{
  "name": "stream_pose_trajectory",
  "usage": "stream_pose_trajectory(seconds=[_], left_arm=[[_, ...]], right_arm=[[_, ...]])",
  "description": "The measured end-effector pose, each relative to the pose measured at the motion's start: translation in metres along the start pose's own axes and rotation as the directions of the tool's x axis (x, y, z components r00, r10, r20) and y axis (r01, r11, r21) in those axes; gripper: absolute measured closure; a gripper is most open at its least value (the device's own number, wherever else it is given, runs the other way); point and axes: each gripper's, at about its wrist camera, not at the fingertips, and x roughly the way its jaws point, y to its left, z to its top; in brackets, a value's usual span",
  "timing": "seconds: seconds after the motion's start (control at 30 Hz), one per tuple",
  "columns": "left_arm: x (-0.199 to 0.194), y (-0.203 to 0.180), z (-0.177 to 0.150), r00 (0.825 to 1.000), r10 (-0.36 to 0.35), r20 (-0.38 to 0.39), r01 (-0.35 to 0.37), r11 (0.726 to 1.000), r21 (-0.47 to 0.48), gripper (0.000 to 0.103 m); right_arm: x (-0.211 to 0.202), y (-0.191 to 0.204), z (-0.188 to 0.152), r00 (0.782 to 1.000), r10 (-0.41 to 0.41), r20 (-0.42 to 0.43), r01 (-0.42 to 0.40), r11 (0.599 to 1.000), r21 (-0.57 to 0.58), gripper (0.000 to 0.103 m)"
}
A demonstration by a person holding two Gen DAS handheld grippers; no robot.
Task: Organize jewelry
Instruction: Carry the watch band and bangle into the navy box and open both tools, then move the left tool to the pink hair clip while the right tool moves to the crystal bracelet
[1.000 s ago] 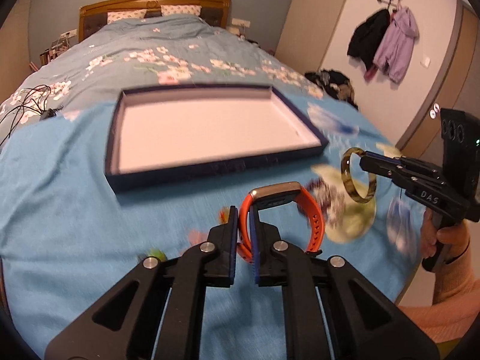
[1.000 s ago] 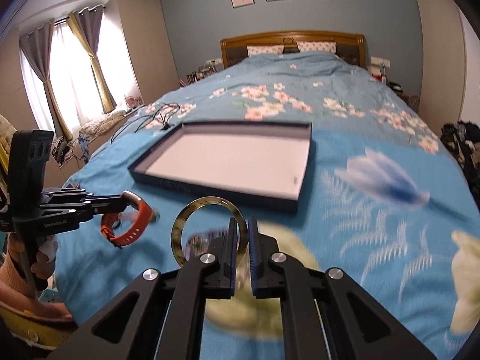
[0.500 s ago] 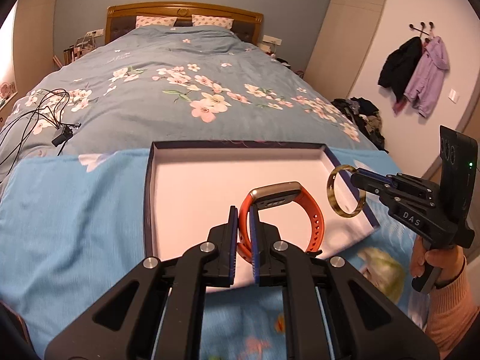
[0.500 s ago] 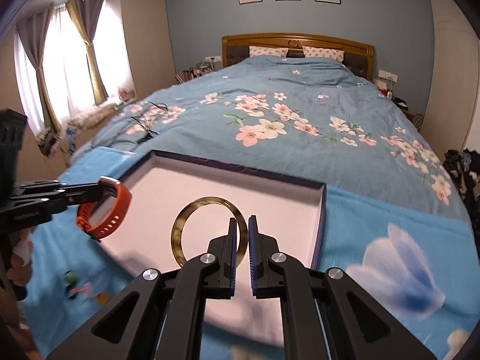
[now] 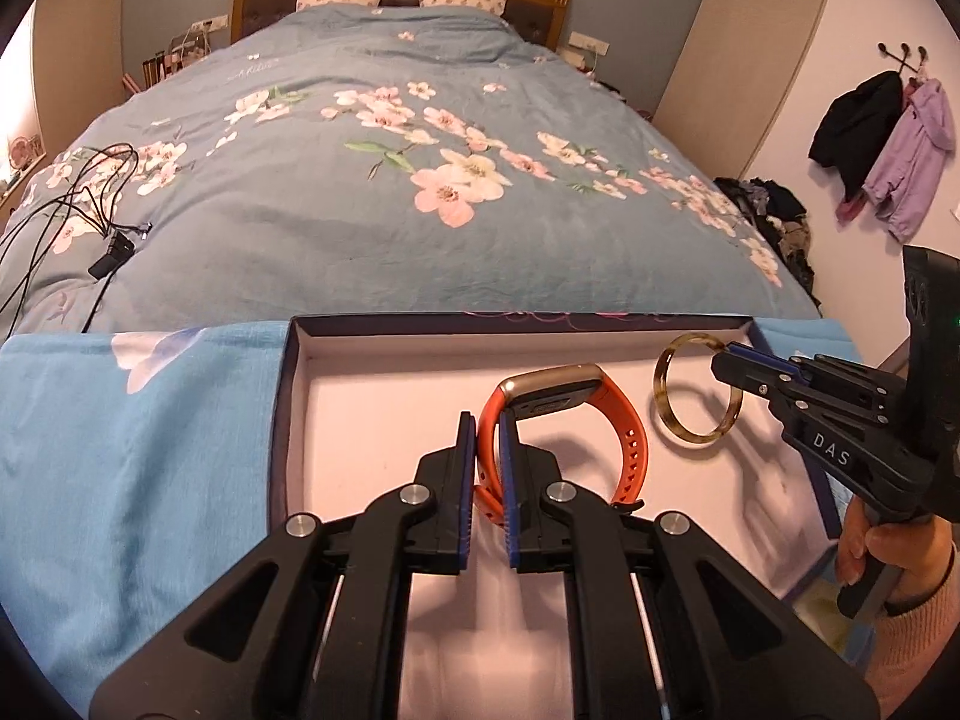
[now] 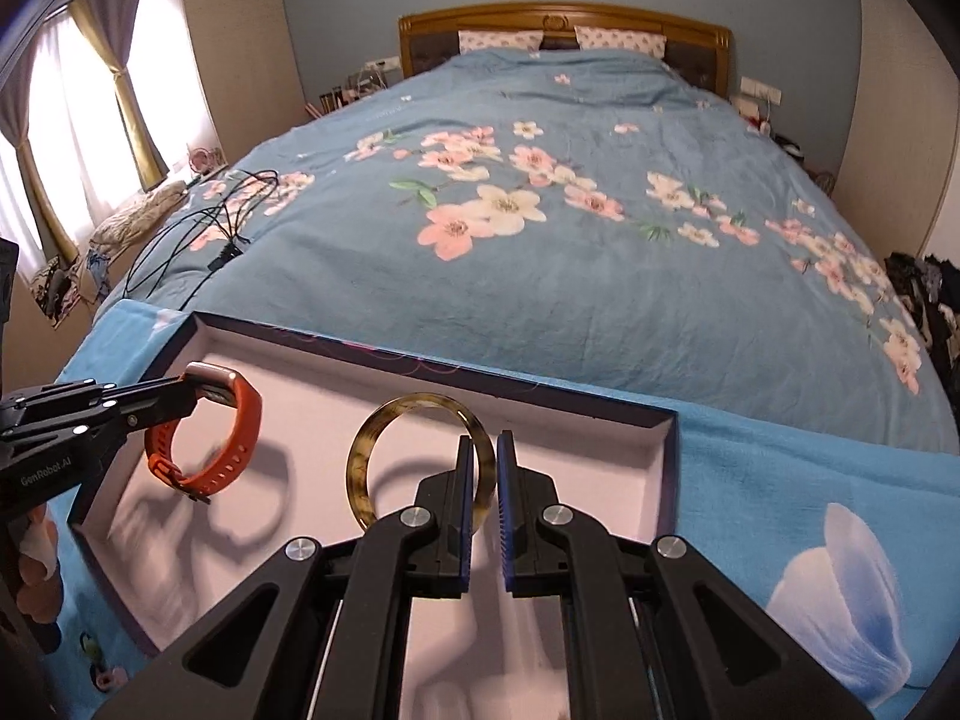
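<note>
Left gripper (image 5: 486, 450): watch (image 5: 564, 420) now carried over tray (image 5: 282, 408).
Right gripper (image 6: 483, 468): bangle (image 6: 420, 462) now over tray, too.

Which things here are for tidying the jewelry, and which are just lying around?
For the job:
orange watch, pinched in the left gripper
bangle, pinched in the right gripper
tray, under both

Just lying around:
cables on the bed
jackets on wall hooks
curtains

Glossy mottled bangle (image 6: 420, 462), matt rubbery orange watch band (image 5: 624, 438), cloth bedspread (image 5: 360, 210)
</note>
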Motion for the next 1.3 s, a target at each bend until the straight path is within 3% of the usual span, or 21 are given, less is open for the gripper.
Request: stream_pose_trajectory(seconds=[0.33,0.43,0.5,0.57,0.67,0.83,0.97,1.1,1.3], left_arm=[[0.032,0.003,0.010,0.998,0.026,-0.061,-0.028,0.999,-0.031,0.093],[0.033,0.006,0.009,0.998,0.024,-0.058,-0.027,0.998,-0.052,0.086],[0.025,0.006,0.007,0.999,0.040,-0.033,-0.041,0.998,-0.047,0.076],[0.010,0.004,0.001,0.998,0.059,0.018,-0.058,0.998,-0.033,0.072],[-0.022,-0.002,-0.011,0.993,0.055,0.101,-0.057,0.998,0.014,0.064],[-0.076,-0.014,-0.046,0.980,0.015,0.199,-0.037,0.994,0.104,0.057],[-0.107,-0.021,-0.085,0.975,-0.012,0.223,-0.025,0.986,0.162,0.055],[-0.127,-0.024,-0.124,0.972,-0.020,0.233,-0.028,0.979,0.201,0.052],[-0.141,-0.019,-0.165,0.975,-0.039,0.219,-0.006,0.980,0.201,0.049]], right_arm=[[0.018,-0.003,0.015,0.997,-0.016,-0.072,0.020,0.998,0.053,0.096],[0.016,-0.004,0.016,0.998,-0.017,-0.062,0.021,0.997,0.073,0.091],[0.007,-0.004,0.015,0.999,-0.017,-0.032,0.020,0.997,0.076,0.078],[-0.013,-0.003,0.010,1.000,0.009,0.023,-0.010,0.997,0.071,0.077],[-0.049,0.003,-0.004,0.994,0.055,0.097,-0.057,0.998,0.024,0.066],[-0.105,0.016,-0.048,0.980,0.125,0.153,-0.112,0.989,-0.094,0.064],[-0.129,0.019,-0.091,0.979,0.153,0.137,-0.134,0.982,-0.135,0.064],[-0.139,0.022,-0.131,0.986,0.121,0.116,-0.102,0.983,-0.153,0.064],[-0.131,0.021,-0.161,0.992,0.111,0.055,-0.102,0.984,-0.147,0.064]])
